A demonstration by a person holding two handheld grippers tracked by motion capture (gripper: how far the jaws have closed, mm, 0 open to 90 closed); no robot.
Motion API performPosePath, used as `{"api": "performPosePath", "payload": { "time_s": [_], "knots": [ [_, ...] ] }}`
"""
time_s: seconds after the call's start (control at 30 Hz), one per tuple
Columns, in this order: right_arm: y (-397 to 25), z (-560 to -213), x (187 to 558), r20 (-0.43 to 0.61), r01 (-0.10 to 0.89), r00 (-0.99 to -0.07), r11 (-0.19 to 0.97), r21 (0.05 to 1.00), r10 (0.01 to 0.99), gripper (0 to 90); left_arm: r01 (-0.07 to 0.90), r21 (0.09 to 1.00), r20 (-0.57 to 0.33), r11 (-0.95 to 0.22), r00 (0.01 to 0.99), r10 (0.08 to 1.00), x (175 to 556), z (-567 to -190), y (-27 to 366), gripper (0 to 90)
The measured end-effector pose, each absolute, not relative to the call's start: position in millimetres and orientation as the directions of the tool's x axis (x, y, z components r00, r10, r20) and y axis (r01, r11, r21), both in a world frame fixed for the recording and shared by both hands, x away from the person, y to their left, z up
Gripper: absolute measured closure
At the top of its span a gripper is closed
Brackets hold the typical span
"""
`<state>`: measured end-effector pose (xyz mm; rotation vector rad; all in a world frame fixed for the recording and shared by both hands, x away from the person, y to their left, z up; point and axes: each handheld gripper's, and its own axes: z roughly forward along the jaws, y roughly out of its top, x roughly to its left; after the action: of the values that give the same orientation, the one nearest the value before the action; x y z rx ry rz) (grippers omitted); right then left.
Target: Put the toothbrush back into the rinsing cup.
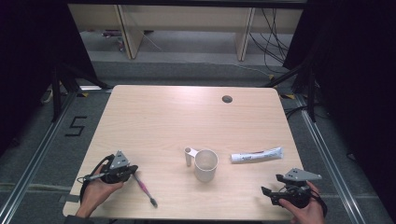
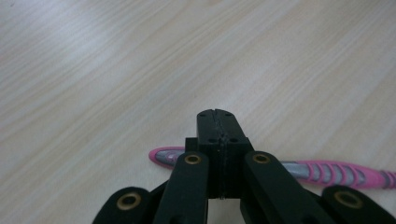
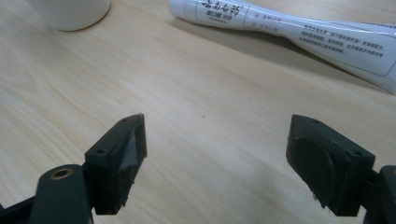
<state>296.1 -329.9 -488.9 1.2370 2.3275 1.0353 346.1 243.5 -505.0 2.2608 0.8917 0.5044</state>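
Left gripper (image 1: 132, 170): fingers pressed together, empty, above toothbrush handle.
Right gripper (image 3: 215, 158): fingers spread wide, empty, low over desk (image 1: 154, 121).
Toothbrush (image 1: 144, 187): pink, flat on desk, front left.
Cup (image 1: 206, 164): white, upright, centre front.
Toothpaste tube (image 1: 257, 155): lying just right of cup.

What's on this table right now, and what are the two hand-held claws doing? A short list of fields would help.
surface: light wooden table
cup: white cup with a handle, standing upright near the middle
tube: white toothpaste tube lying flat, to the right of the cup
toothbrush: pink toothbrush lying flat near the front left
left gripper: jaws pressed together, over the toothbrush, which passes beneath them
right gripper: jaws wide apart, nothing between them, pointing toward the tube
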Motion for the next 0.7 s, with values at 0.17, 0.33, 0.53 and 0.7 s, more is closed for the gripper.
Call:
{"api": "performPosePath", "payload": {
  "time_s": [0.17, 0.33, 0.53, 0.7],
  "knots": [
    [-329.6, -489.5, 297.0, 0.069, 0.586, -0.592, 0.371, 0.721, 0.803, 21.2, 0.481, 0.684, 0.089, -0.548, 0.691, 0.717, 334.2, -506.0, 254.6, 88.7],
    [-329.2, -488.4, 295.5, 0.067, 0.594, -0.579, 0.364, 0.718, 0.813, 21.3, 0.488, 0.669, 0.097, -0.56, 0.69, 0.717, 325.4, -507.4, 262.0, 88.5],
    [-328.9, -488.3, 295.3, 0.065, 0.595, -0.58, 0.368, 0.714, 0.812, 21.3, 0.497, 0.668, 0.079, -0.554, 0.693, 0.717, 311.3, -507.5, 268.0, 88.4],
    [-327.0, -490.1, 295.5, 0.088, 0.603, -0.585, 0.36, 0.712, 0.806, 21.3, 0.498, 0.668, 0.078, -0.554, 0.693, 0.717, 302.5, -508.3, 270.5, 87.9]
  ]
}}
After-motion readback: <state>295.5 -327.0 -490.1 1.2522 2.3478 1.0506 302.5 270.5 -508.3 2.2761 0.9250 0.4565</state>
